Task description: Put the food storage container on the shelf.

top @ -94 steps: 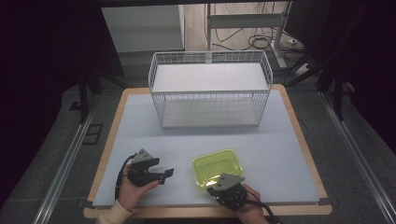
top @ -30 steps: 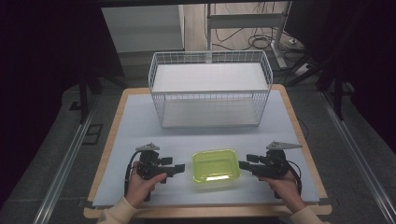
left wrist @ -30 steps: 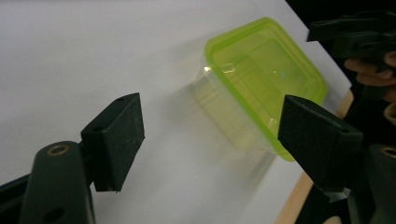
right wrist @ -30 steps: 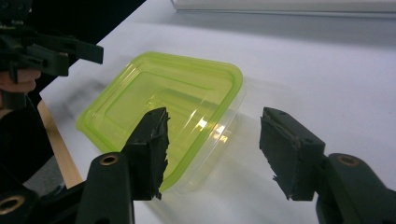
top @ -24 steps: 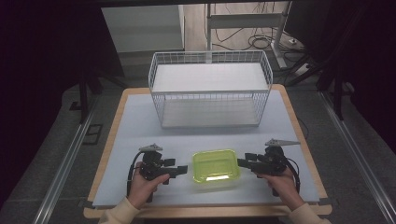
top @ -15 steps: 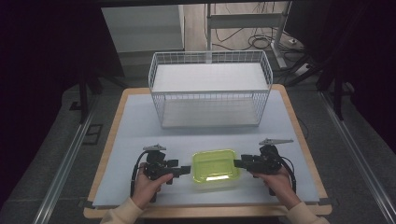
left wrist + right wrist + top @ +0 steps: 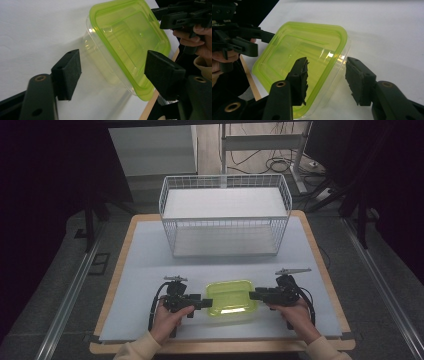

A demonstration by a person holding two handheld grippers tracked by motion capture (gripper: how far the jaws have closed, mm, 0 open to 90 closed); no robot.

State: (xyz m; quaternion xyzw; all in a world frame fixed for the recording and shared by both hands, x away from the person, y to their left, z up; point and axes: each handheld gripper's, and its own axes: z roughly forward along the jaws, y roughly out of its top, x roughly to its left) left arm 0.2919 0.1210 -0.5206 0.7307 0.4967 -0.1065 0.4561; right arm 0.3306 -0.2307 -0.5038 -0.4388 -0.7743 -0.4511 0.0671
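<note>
A clear plastic container with a lime-green lid (image 7: 231,297) sits on the table near the front edge. My left gripper (image 7: 204,302) is at its left end and my right gripper (image 7: 252,295) at its right end, both pointing inward. In the left gripper view the jaws (image 7: 113,72) stand apart around the container (image 7: 125,37); they have just been closing. In the right gripper view the jaws (image 7: 328,80) straddle the lid's rim (image 7: 334,60), one over the lid and one beside the clear wall. They too have just been closing, with gaps still showing at the pads.
A white wire basket (image 7: 225,220) stands at the back of the pale mat (image 7: 140,265), which has a wooden border. The person's hands come in over the front edge. Cables and stand legs lie on the floor beyond.
Both grippers have moved inward to the container's two ends, and both sets of jaws have narrowed. Three seconds ago the right gripper was at the container's front edge instead.
</note>
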